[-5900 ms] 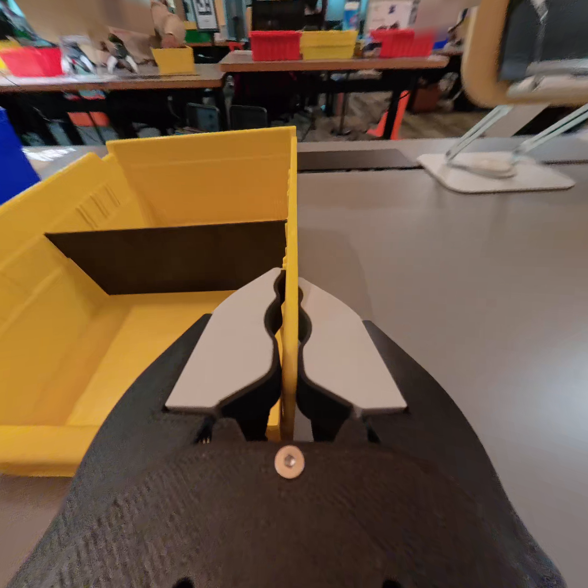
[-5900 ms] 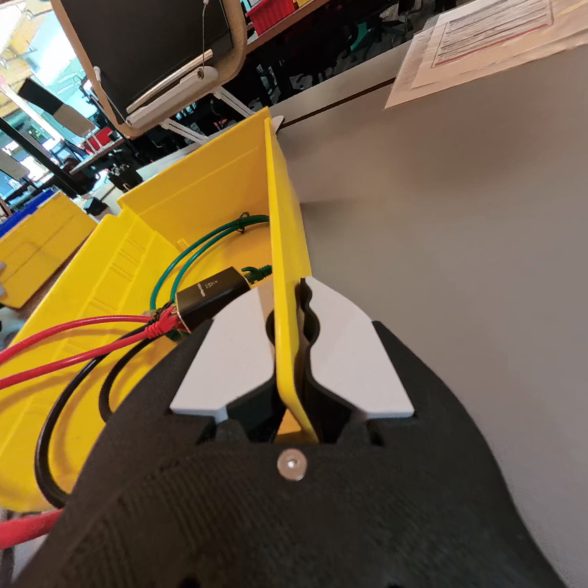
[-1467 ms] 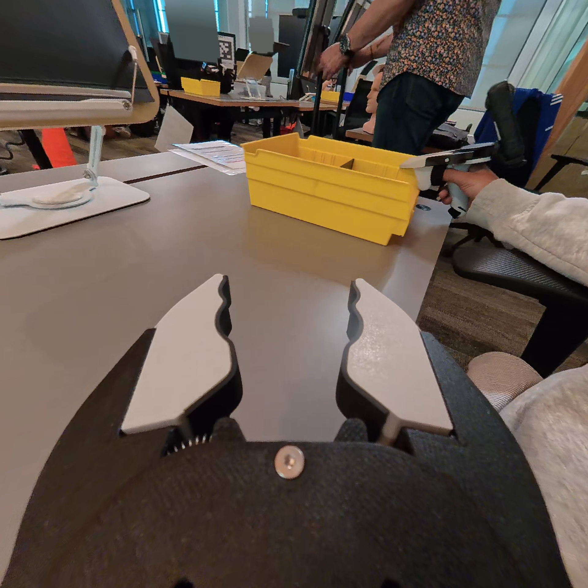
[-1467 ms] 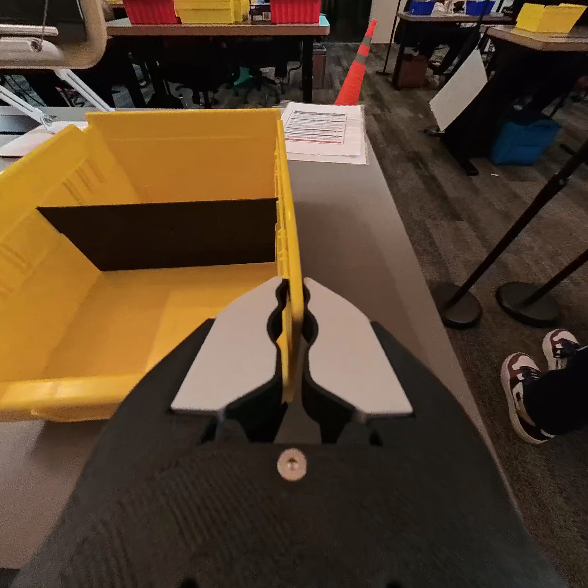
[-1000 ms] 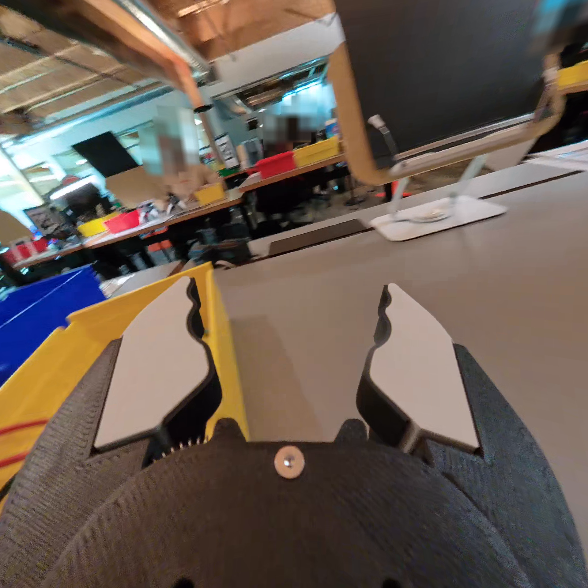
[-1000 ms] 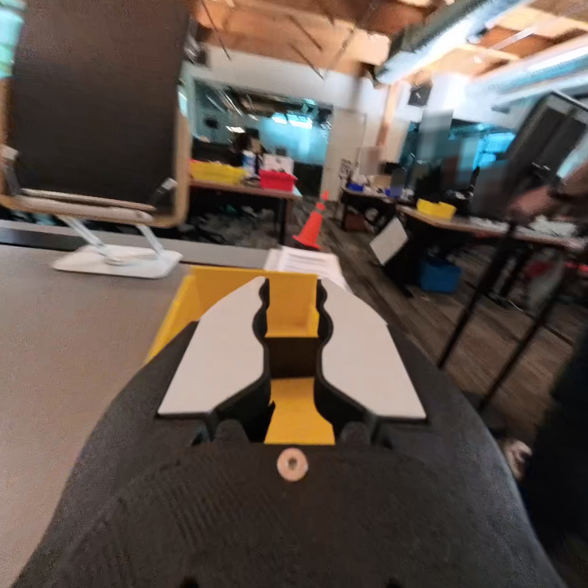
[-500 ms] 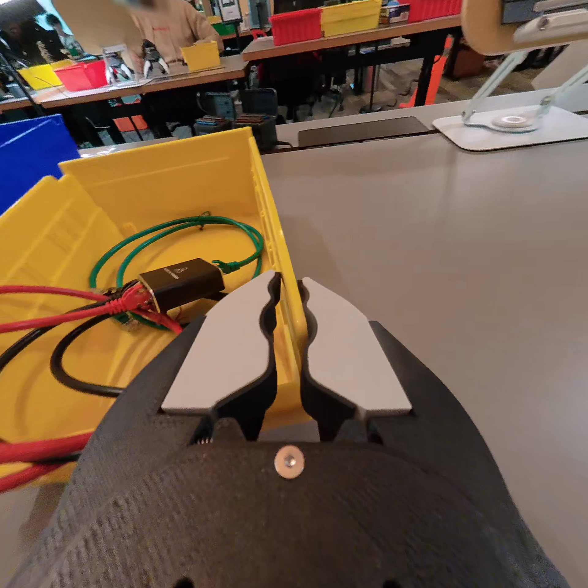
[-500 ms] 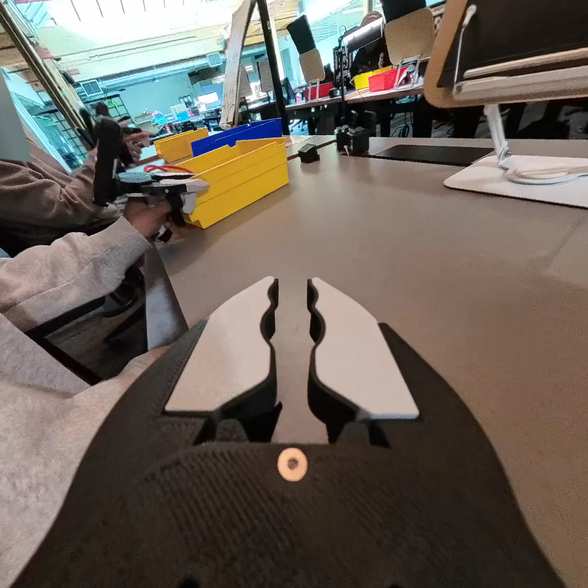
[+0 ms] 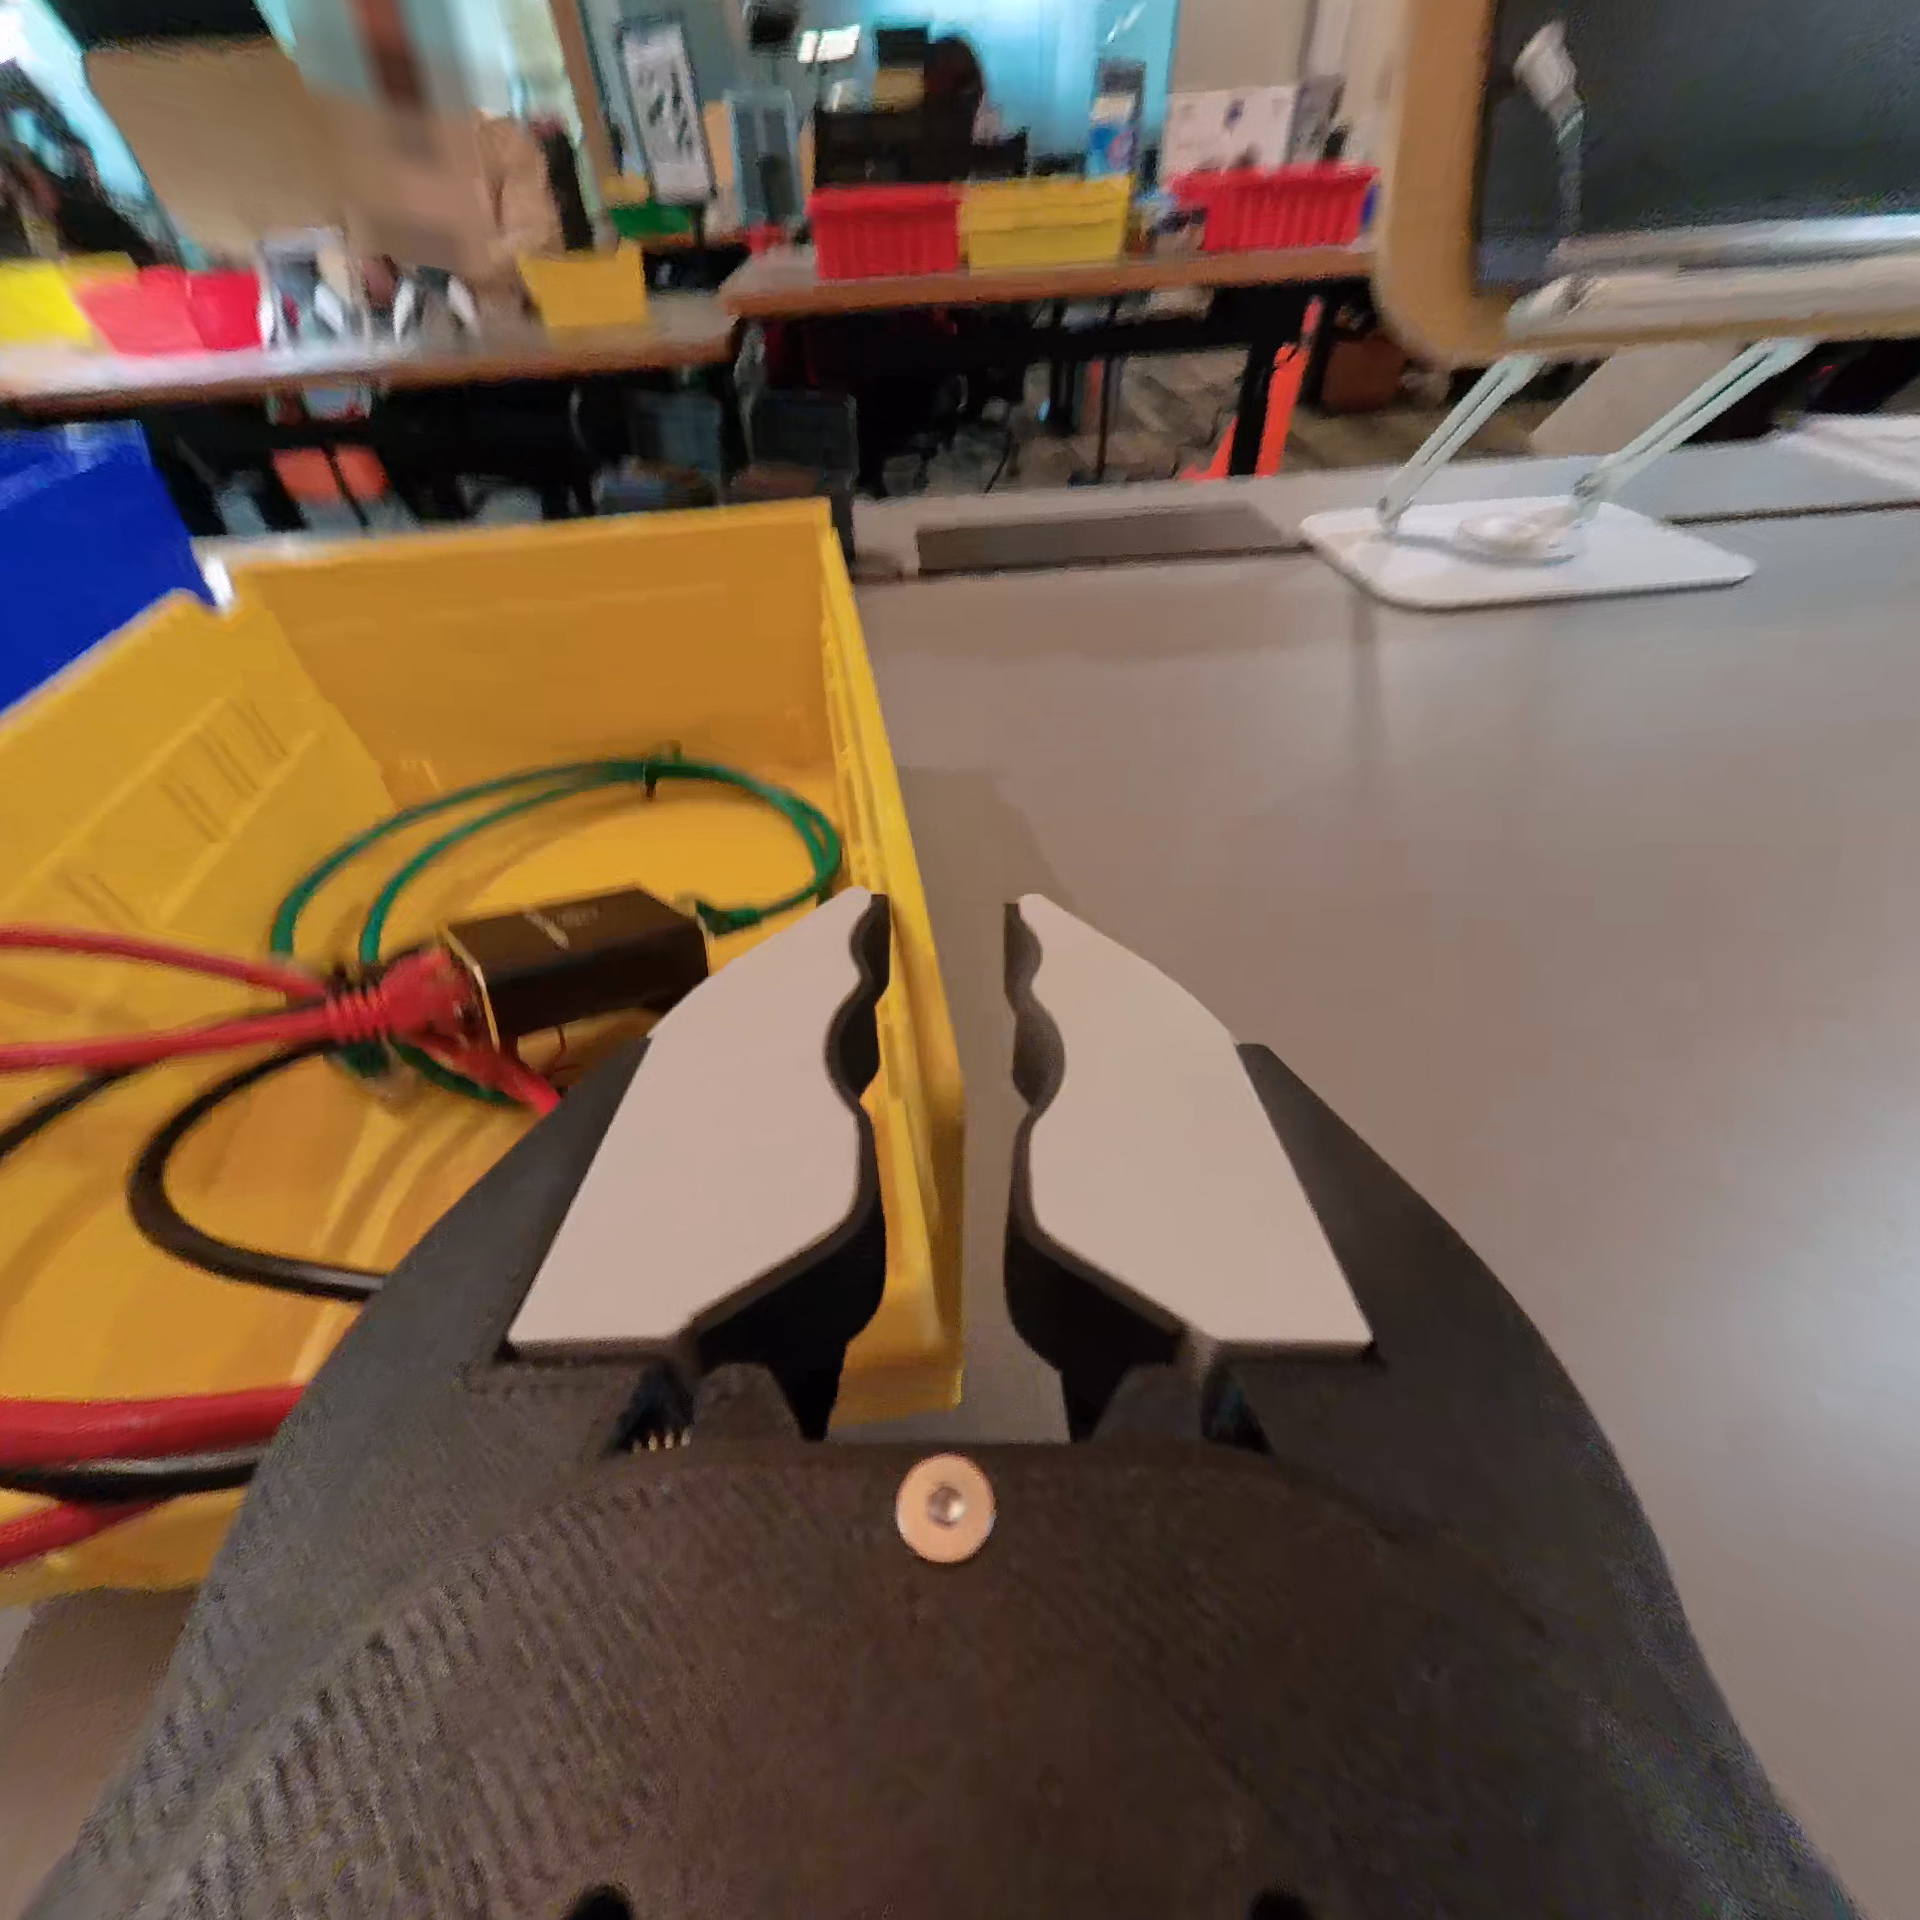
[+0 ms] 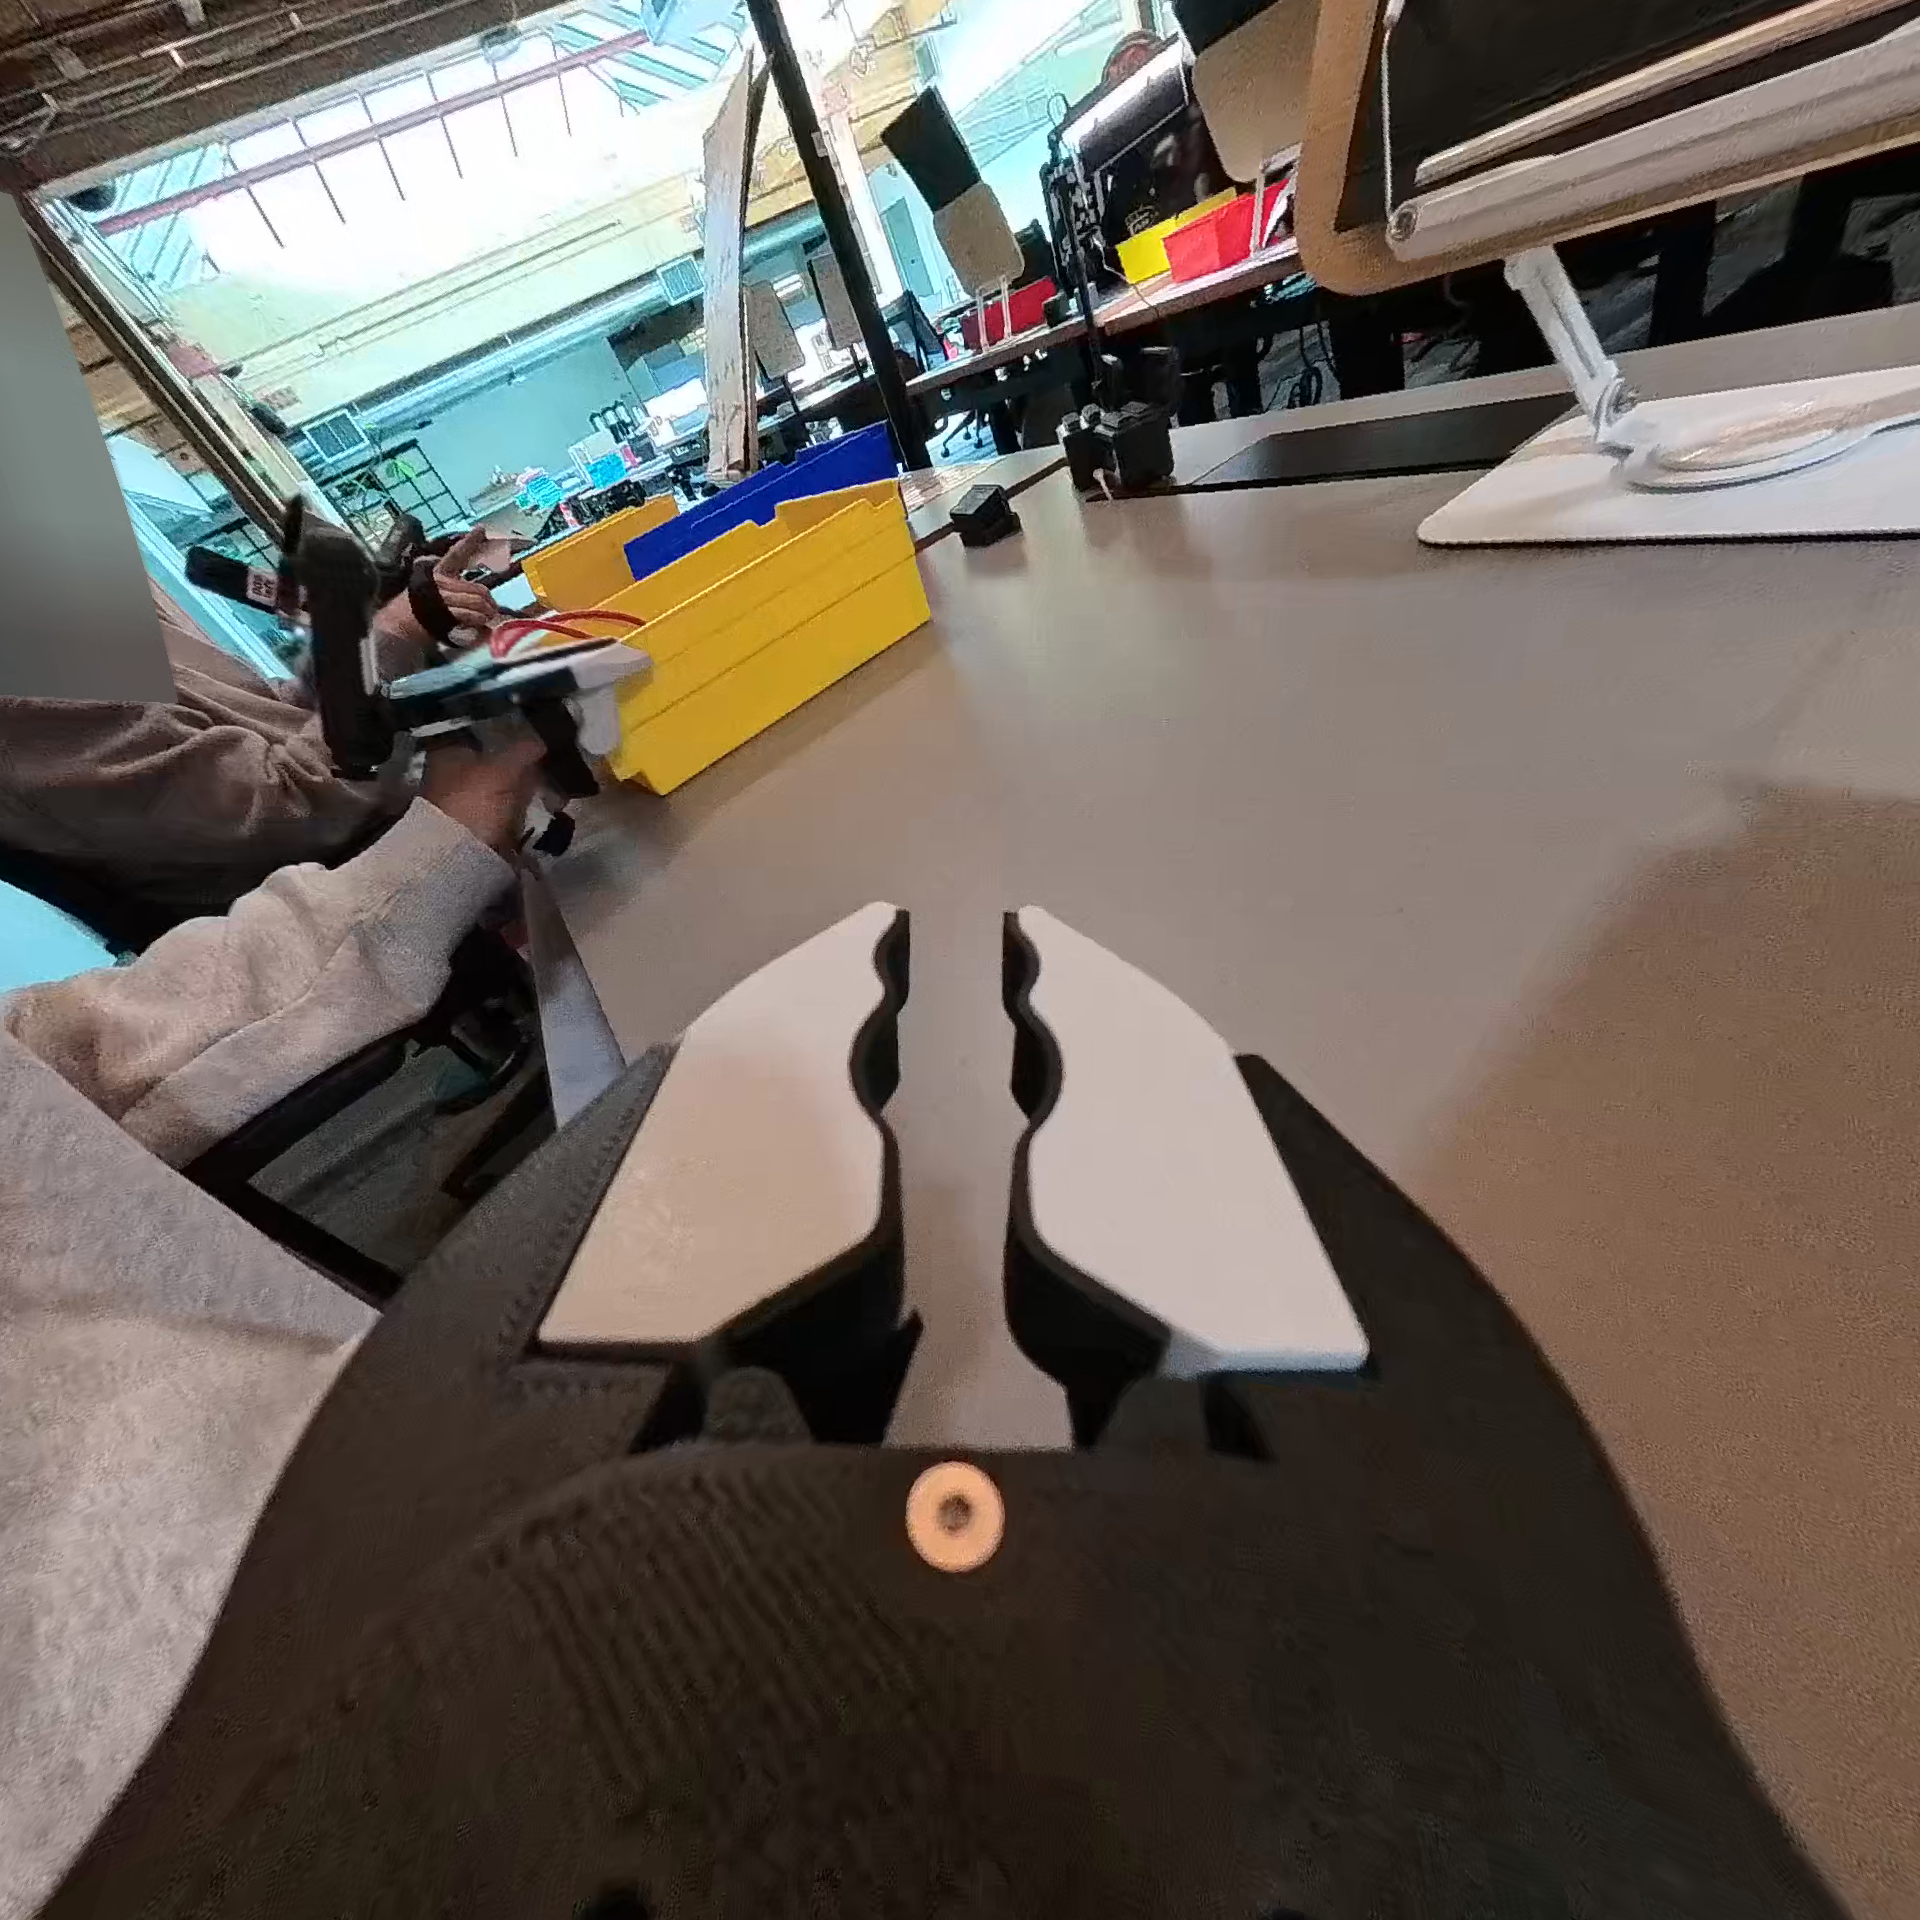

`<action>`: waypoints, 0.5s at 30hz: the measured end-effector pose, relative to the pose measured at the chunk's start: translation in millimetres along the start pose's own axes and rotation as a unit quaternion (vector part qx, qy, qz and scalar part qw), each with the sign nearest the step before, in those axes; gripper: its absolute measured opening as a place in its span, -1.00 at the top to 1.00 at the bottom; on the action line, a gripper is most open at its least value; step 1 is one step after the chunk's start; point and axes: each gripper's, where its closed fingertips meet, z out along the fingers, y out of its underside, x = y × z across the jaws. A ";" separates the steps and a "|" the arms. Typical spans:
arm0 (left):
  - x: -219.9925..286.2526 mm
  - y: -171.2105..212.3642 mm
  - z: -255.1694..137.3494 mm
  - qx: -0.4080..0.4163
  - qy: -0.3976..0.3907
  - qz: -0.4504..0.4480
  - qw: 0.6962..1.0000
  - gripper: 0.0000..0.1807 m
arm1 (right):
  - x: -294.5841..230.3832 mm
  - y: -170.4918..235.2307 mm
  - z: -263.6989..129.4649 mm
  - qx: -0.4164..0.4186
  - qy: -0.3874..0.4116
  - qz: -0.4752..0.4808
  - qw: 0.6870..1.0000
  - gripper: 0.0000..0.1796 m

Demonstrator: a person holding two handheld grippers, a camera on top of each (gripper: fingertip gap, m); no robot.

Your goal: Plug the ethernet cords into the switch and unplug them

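A black switch (image 9: 582, 951) lies in a yellow bin (image 9: 499, 644) with red ethernet cords (image 9: 384, 1013) at its left end. A green cord (image 9: 582, 790) loops behind it and a black cable (image 9: 208, 1247) curls in front. My left gripper (image 9: 945, 914) straddles the bin's right wall, slightly open, with a gap on the right side of the wall. My right gripper (image 10: 954, 920) hovers low over the bare table (image 10: 1351, 831), slightly open and empty. In the right wrist view the bin (image 10: 769, 644) stands far off with the left gripper (image 10: 613, 665) at its corner.
A blue bin (image 10: 769, 499) and another yellow one stand behind the bin. A white monitor stand base (image 9: 1517, 551) sits at the back right, also in the right wrist view (image 10: 1683, 488). A person's grey sleeve (image 10: 260, 966) is at the table's edge.
My left gripper has opened a little and let go of the bin's right wall. My right gripper has barely moved over the table.
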 end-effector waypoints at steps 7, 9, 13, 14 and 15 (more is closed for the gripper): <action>-49.0 -105.4 -35.4 0.074 -0.049 0.165 0.982 0.74 | 8.1 0.9 2.4 0.003 0.008 0.018 1.000 0.81; -68.6 -88.3 -10.3 -0.047 -0.028 0.224 0.973 0.47 | 10.3 2.1 5.6 0.001 0.007 0.027 1.000 0.81; -125.5 -27.6 28.0 -0.288 -0.051 0.428 0.855 0.17 | 8.5 1.9 6.6 0.006 -0.001 0.048 0.999 0.81; -125.7 -15.6 36.8 -0.305 -0.035 0.472 0.826 0.17 | 8.8 1.3 5.7 0.008 0.002 0.046 0.999 0.81; -122.2 -2.6 45.0 -0.321 -0.015 0.499 0.805 0.17 | 9.4 0.4 4.6 0.010 0.007 0.043 0.999 0.82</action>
